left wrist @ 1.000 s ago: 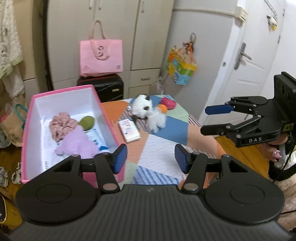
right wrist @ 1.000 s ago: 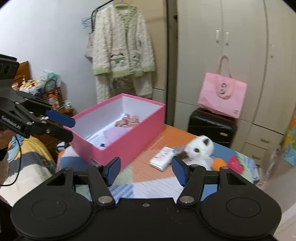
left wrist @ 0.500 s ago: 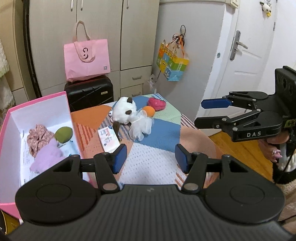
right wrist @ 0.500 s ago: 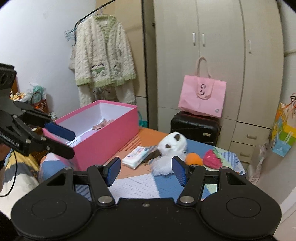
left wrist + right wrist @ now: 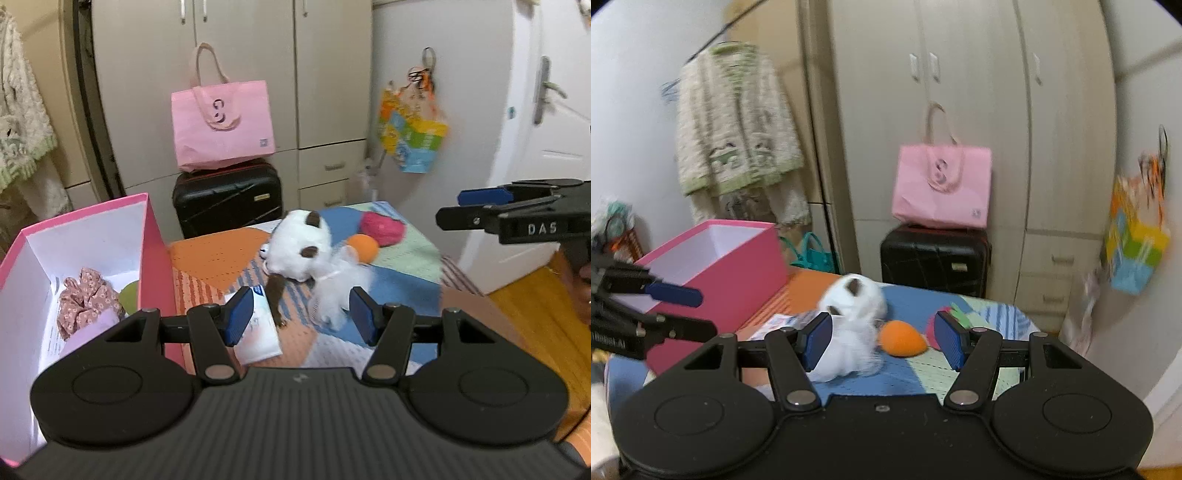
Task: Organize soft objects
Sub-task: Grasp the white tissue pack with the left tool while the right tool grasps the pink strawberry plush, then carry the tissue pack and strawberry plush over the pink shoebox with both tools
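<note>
A white plush toy [image 5: 299, 251] with brown ears lies on the patchwork table, beside a white mesh puff [image 5: 340, 291], an orange soft piece [image 5: 364, 246] and a pink knitted strawberry [image 5: 382, 227]. A tissue pack [image 5: 258, 332] lies near the pink box [image 5: 155, 258], which holds a floral scrunchie [image 5: 86, 299], a green piece and a lilac piece. My left gripper [image 5: 299, 314] is open and empty, just short of the puff. My right gripper [image 5: 882, 338] is open and empty, over the plush [image 5: 857, 299] and orange piece [image 5: 901, 338]. It also shows in the left wrist view [image 5: 476, 210].
A black suitcase [image 5: 227, 199] with a pink tote bag [image 5: 221, 122] stands behind the table against the wardrobe. A colourful bag [image 5: 412, 136] hangs on the wall at right, by a white door [image 5: 546, 147]. A cardigan [image 5: 735, 122] hangs at left. The table's right edge drops to wooden floor.
Both grippers have moved forward toward the toys, which now look larger and closer. The views swung rightward from the box. Both grippers stayed open.
</note>
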Tool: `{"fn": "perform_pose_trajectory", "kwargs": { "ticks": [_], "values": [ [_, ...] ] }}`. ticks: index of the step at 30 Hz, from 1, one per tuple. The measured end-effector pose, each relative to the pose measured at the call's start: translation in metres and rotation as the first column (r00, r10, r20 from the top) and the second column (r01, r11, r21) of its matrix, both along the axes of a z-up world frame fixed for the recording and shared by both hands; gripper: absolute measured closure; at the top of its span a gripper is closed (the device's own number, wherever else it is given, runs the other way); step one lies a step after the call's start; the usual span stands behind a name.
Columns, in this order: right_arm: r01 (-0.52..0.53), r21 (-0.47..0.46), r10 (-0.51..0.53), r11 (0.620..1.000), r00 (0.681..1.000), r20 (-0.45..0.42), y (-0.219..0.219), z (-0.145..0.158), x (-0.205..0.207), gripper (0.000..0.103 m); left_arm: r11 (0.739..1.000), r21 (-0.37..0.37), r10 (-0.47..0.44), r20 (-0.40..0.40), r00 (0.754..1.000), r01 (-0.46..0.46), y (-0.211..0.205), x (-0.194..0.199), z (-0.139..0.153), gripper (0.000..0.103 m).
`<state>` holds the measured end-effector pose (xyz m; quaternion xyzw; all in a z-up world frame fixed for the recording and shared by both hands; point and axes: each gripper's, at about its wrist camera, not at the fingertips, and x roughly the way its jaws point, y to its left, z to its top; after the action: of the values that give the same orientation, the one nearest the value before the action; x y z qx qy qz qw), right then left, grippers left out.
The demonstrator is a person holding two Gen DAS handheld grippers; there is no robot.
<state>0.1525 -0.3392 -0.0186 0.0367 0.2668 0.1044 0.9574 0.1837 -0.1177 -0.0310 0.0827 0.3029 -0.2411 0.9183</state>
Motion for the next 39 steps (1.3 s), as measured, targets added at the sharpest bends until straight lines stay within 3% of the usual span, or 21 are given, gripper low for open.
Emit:
{"fn": "perform_pose_trajectory", "kwargs": {
  "ticks": [6,12,15,23,26,33,35,39],
  "values": [
    [0.066,0.061,-0.062,0.996,0.996,-0.06,-0.021,-0.029,0.039,0.037,0.996,0.02,0.09,0.014,0.996,-0.091,-0.009,0.024,-0.019,0.047],
    [0.112,0.064,-0.108,0.992,0.993,-0.05,-0.028,-0.054,0.067,0.037,0.986,0.045,0.162,0.009,0.987,-0.162,-0.017,0.043,-0.04,0.048],
    [0.108,0.051,-0.106,0.993,0.994,-0.038,-0.029,-0.061,0.08,0.037,0.974,0.085,0.207,0.035,0.978,-0.209,-0.021,0.05,-0.051,0.048],
    [0.116,0.002,-0.116,0.993,0.991,-0.073,-0.027,-0.08,0.107,0.038,0.957,0.08,0.283,-0.021,0.959,-0.28,-0.017,0.066,-0.075,0.05],
    [0.126,-0.009,-0.126,0.992,0.988,-0.09,-0.029,-0.087,0.113,0.038,0.953,0.069,0.299,-0.069,0.952,-0.295,-0.012,0.07,-0.083,0.049],
    [0.131,0.027,-0.126,0.991,0.982,-0.141,-0.034,-0.102,0.12,0.038,0.952,0.07,0.303,-0.074,0.95,-0.299,-0.012,0.069,-0.084,0.049],
    [0.132,0.025,-0.128,0.991,0.982,-0.138,-0.034,-0.103,0.12,0.046,0.952,0.072,0.304,-0.082,0.949,-0.299,-0.011,0.069,-0.085,0.049],
    [0.139,-0.005,-0.138,0.99,0.984,-0.116,-0.032,-0.101,0.116,0.048,0.952,0.073,0.305,-0.093,0.948,-0.299,-0.012,0.073,-0.084,0.049]
  ]
}}
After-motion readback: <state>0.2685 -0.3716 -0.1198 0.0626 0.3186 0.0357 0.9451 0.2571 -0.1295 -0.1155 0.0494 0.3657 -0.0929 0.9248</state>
